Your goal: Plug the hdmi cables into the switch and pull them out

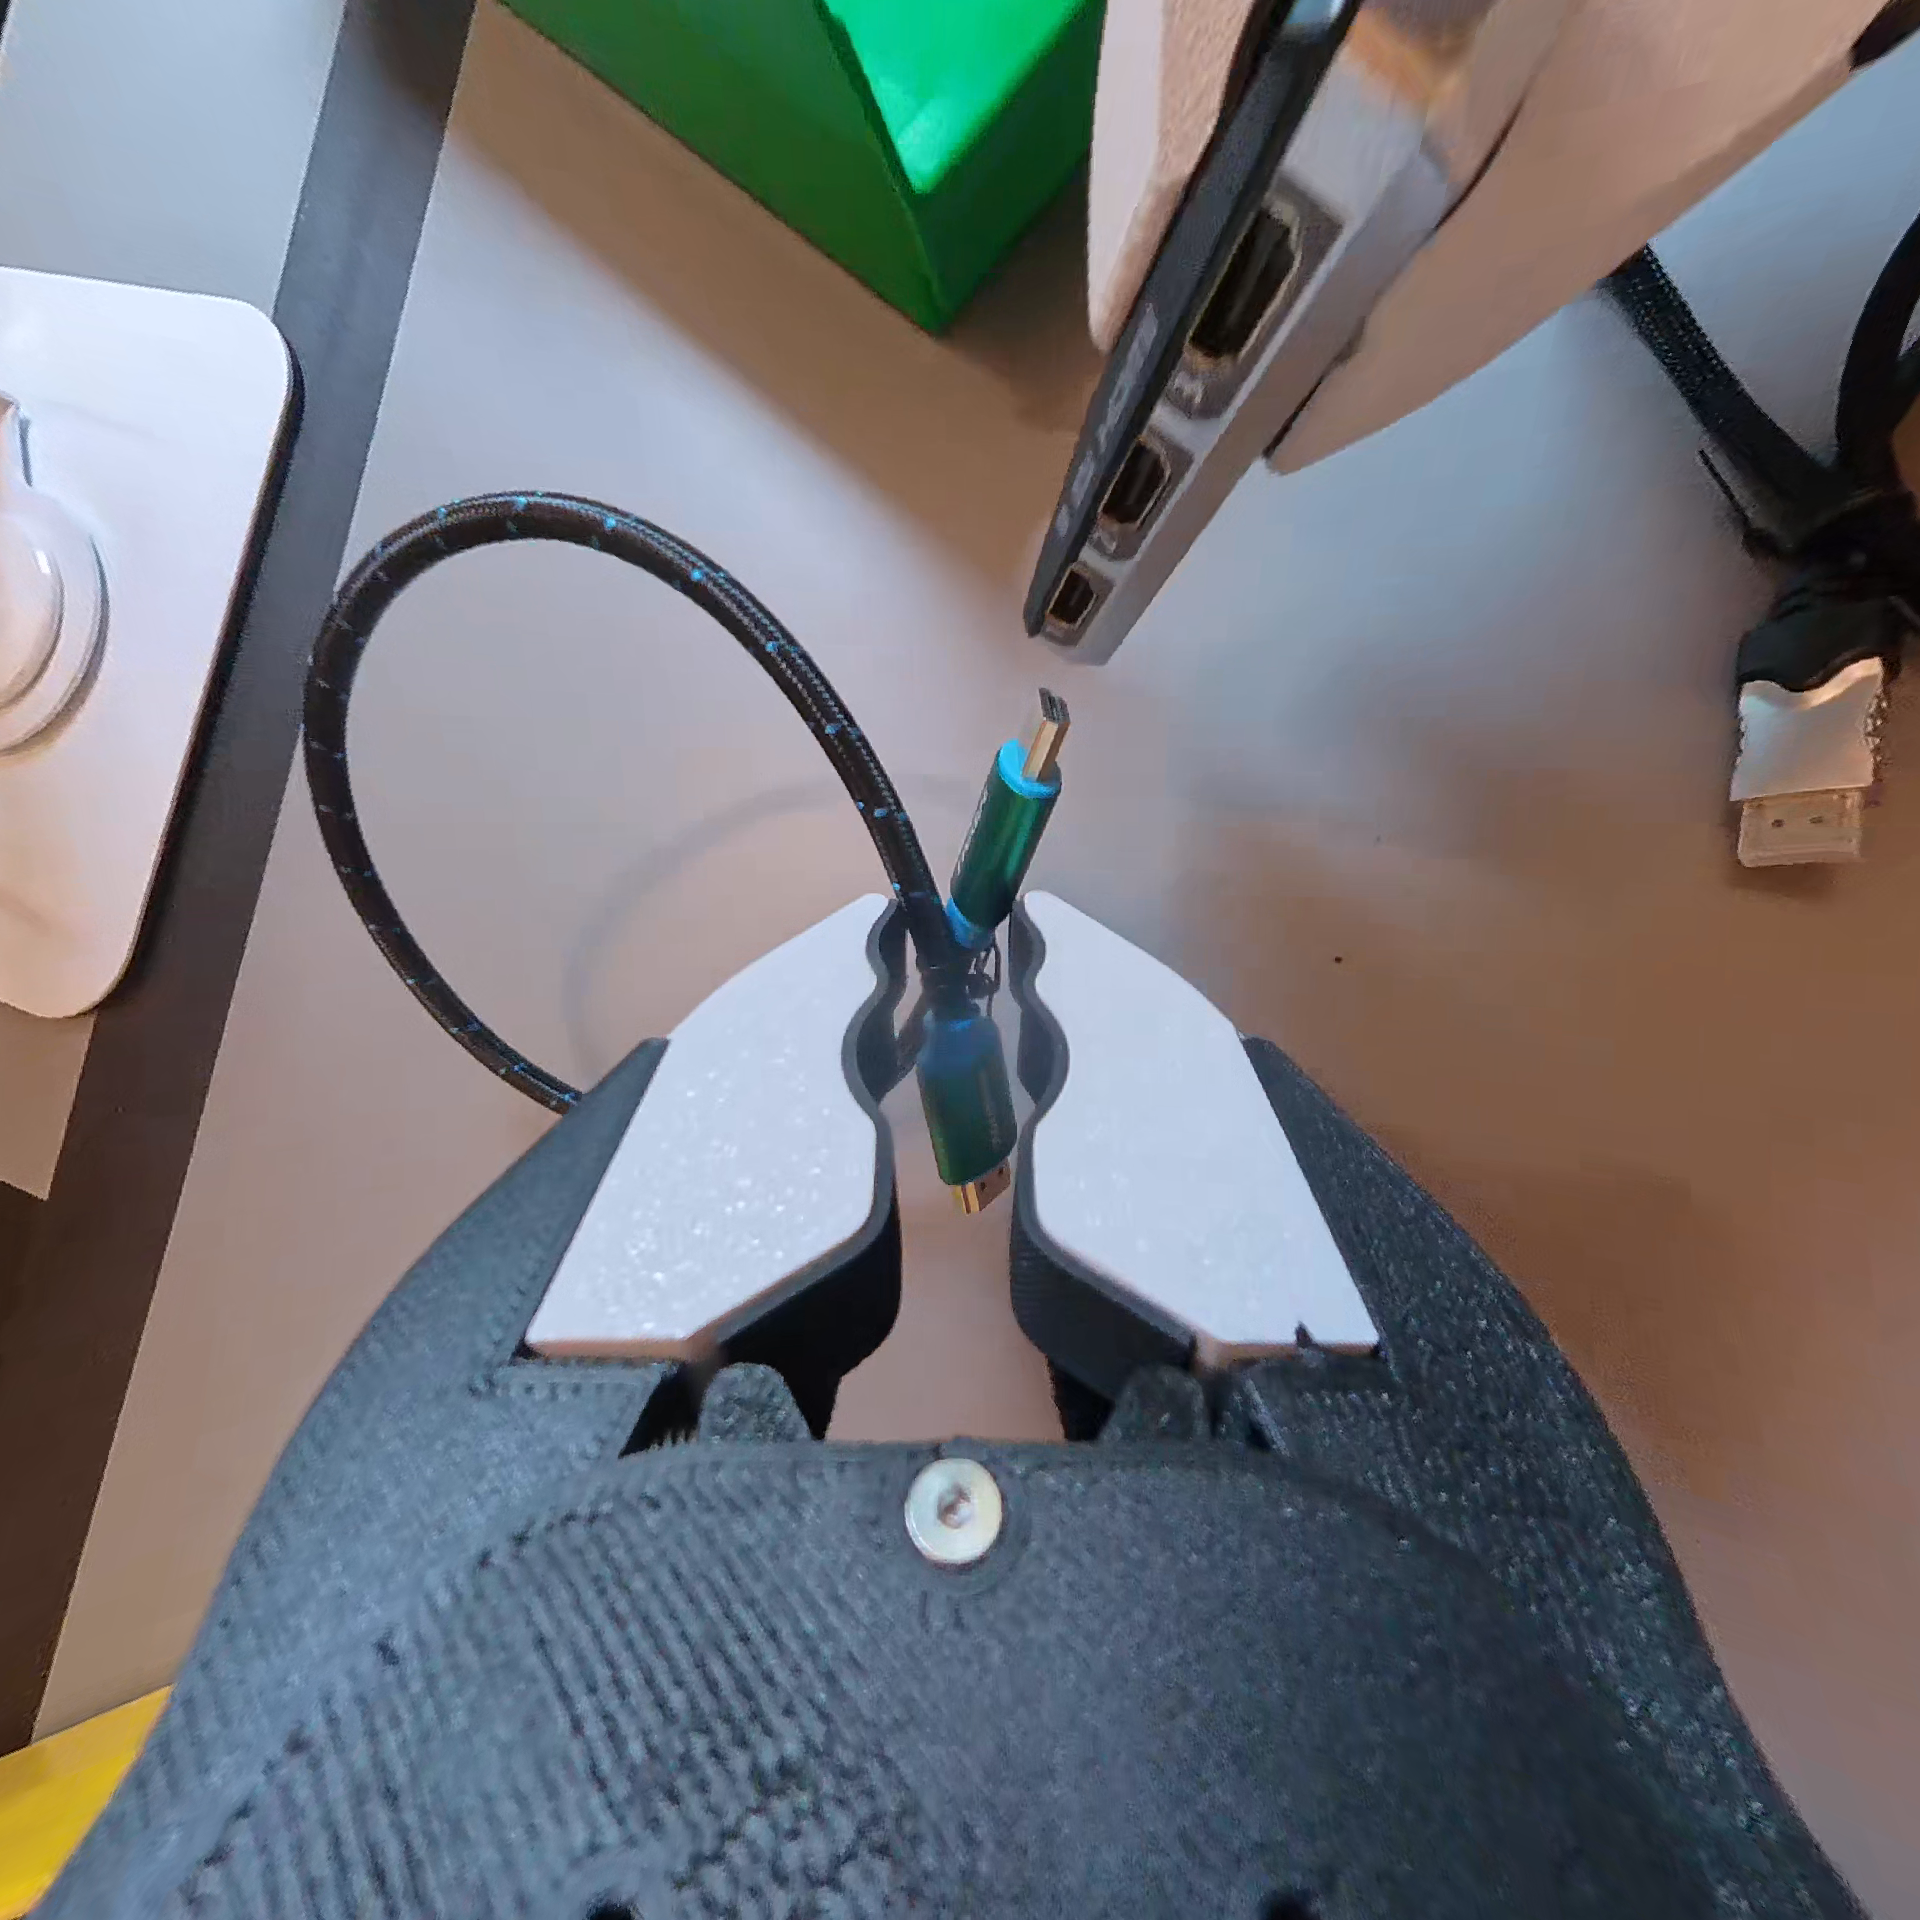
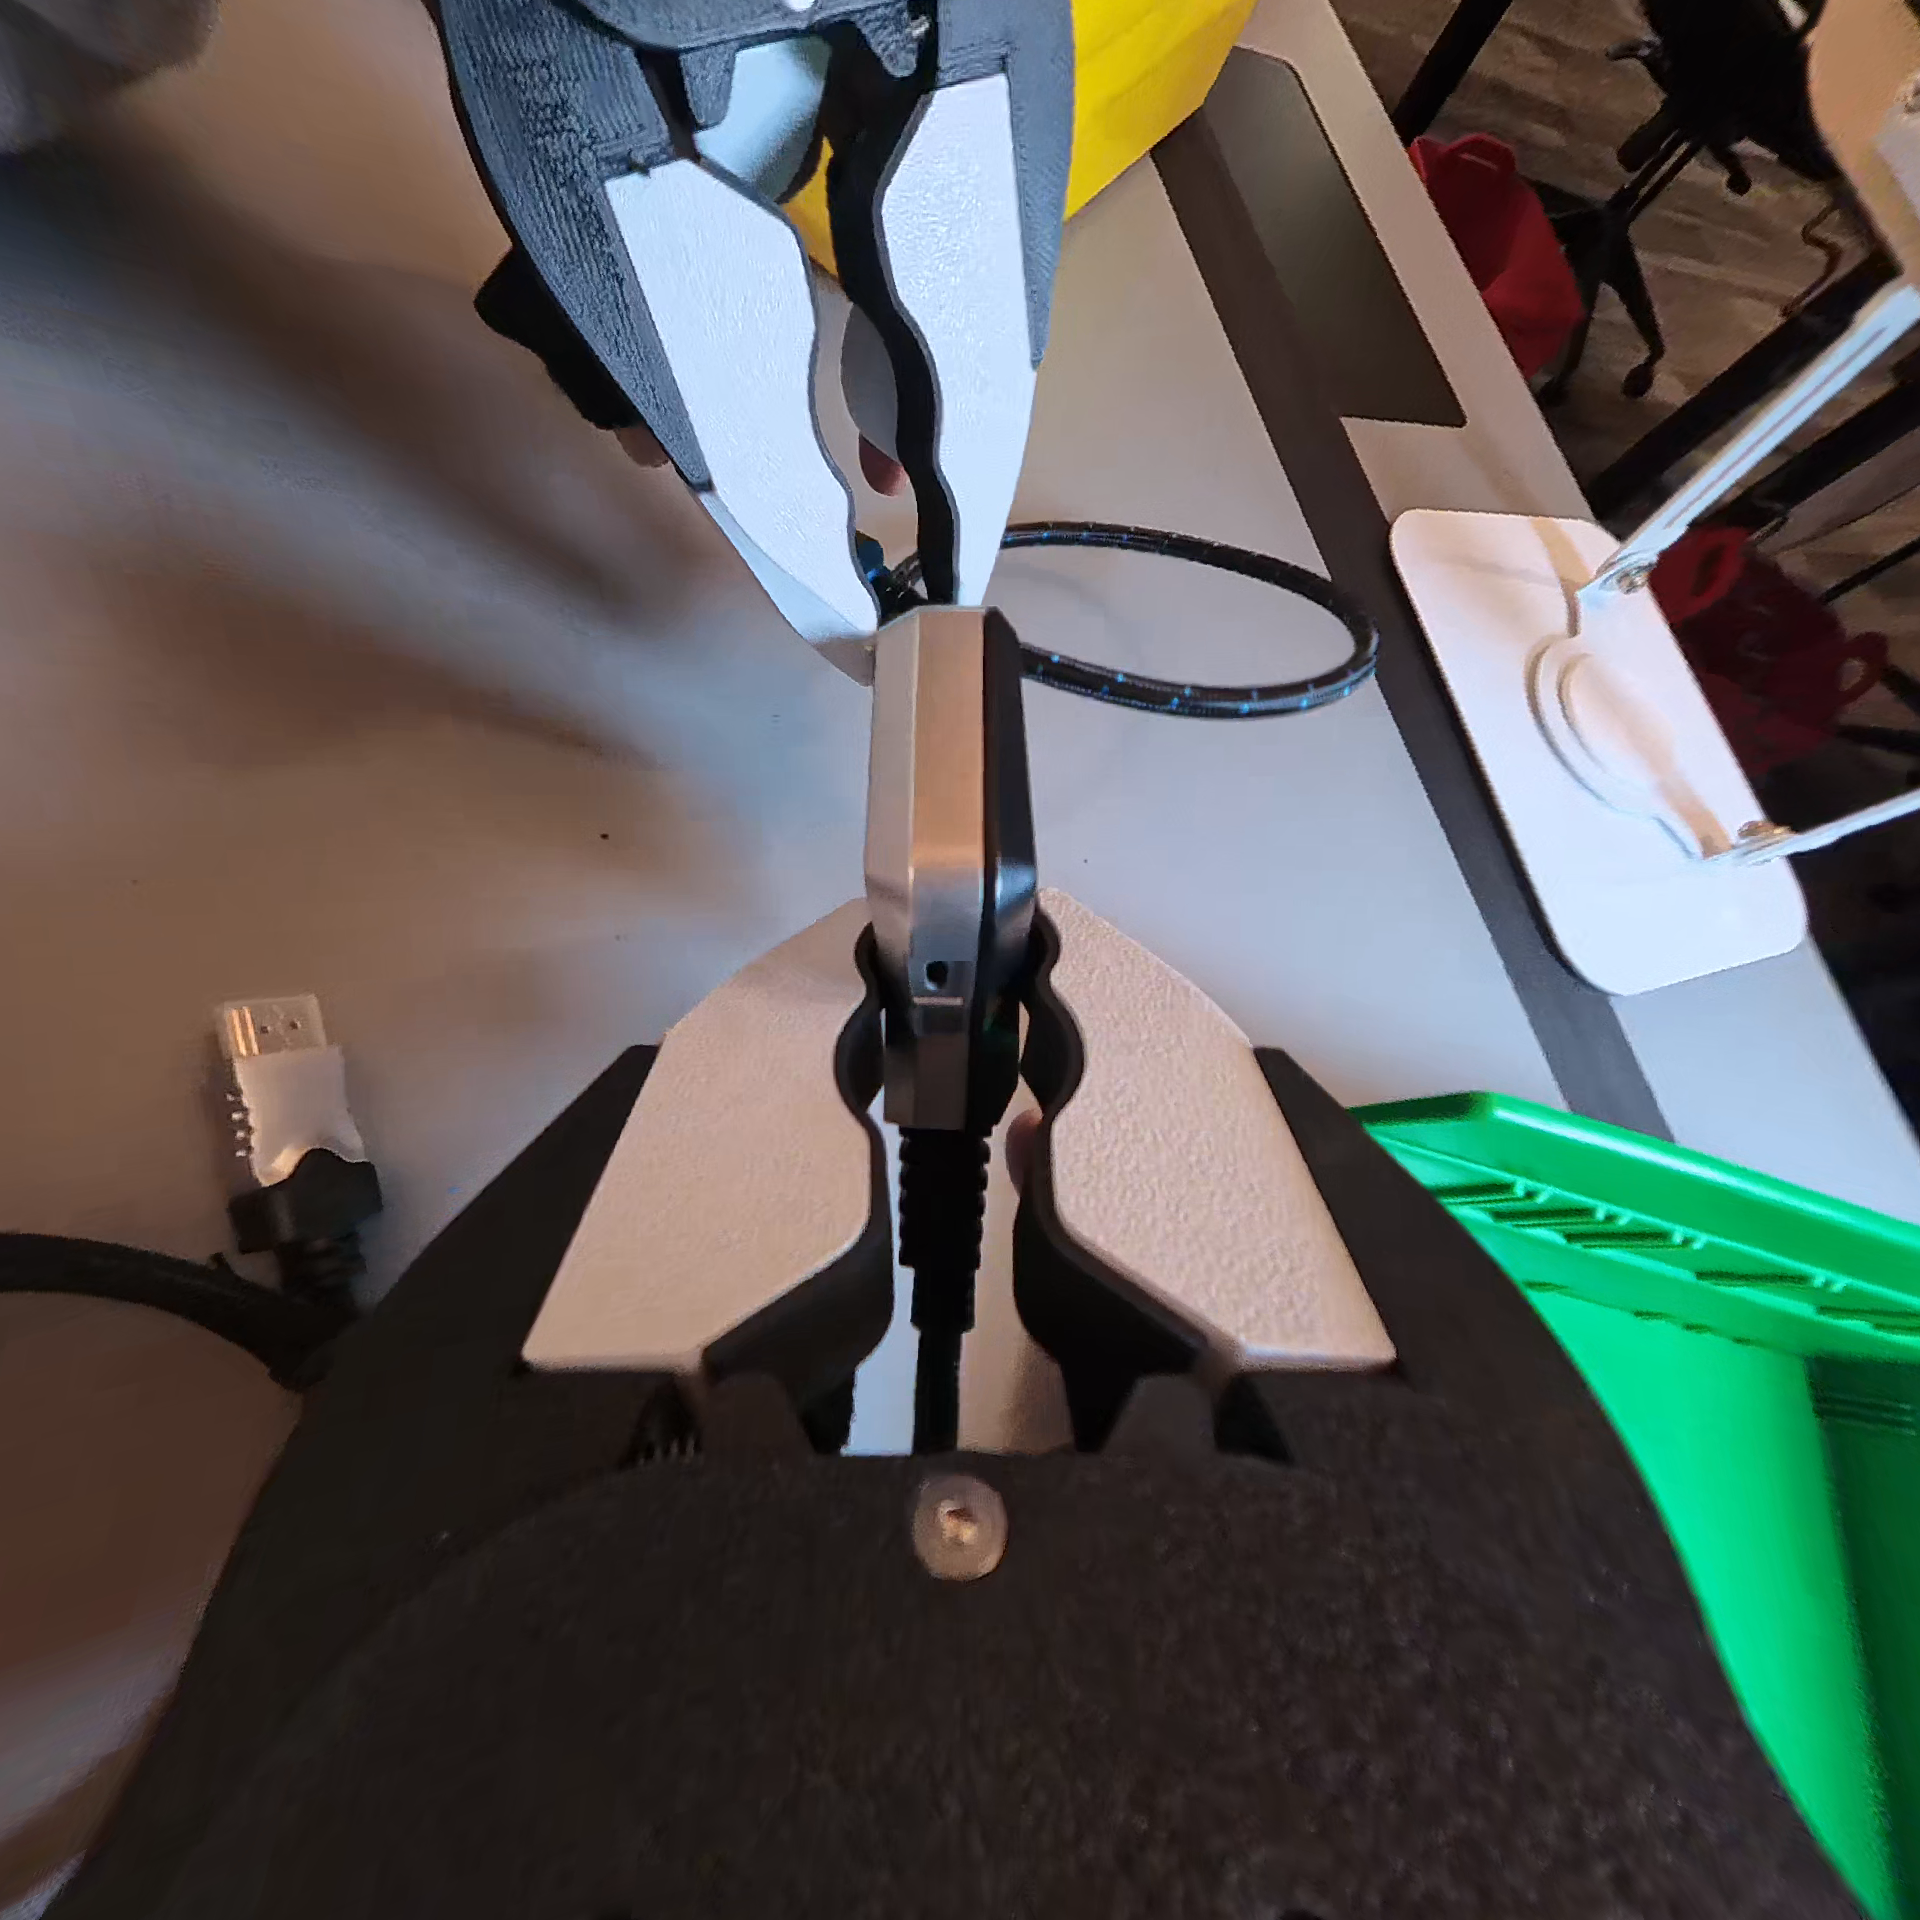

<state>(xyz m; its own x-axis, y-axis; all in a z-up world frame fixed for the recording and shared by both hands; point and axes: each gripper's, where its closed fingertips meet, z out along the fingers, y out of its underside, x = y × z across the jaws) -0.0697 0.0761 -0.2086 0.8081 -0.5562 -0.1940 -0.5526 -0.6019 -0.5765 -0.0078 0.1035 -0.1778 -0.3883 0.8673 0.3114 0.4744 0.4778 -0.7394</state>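
Note:
In the left wrist view, my left gripper [image 1: 956, 920] is shut on a black braided HDMI cable [image 1: 582, 540] with blue flecks, just behind its green plug [image 1: 1003, 831]. The plug's gold tip points at the grey HDMI switch [image 1: 1195, 416] and stands a short gap from its nearest port [image 1: 1070, 608]. The cable's other green plug [image 1: 971, 1117] hangs between my fingers. In the right wrist view, my right gripper [image 2: 951, 935] is shut on the switch [image 2: 940, 790] and holds it edge-on above the table. The left gripper [image 2: 914, 597] faces it just beyond the switch's far end.
A second black HDMI cable with a silver plug lies on the table [image 1: 1803, 769], [image 2: 275, 1081]. A green bin [image 1: 831, 135], [image 2: 1662, 1351] stands beside the switch. A white lamp base [image 1: 114, 623], [image 2: 1600, 748] sits at the table edge. A yellow object [image 2: 1143, 104] is behind the left gripper. Some 8 centimetres of space lies between my two pairs of fingers.

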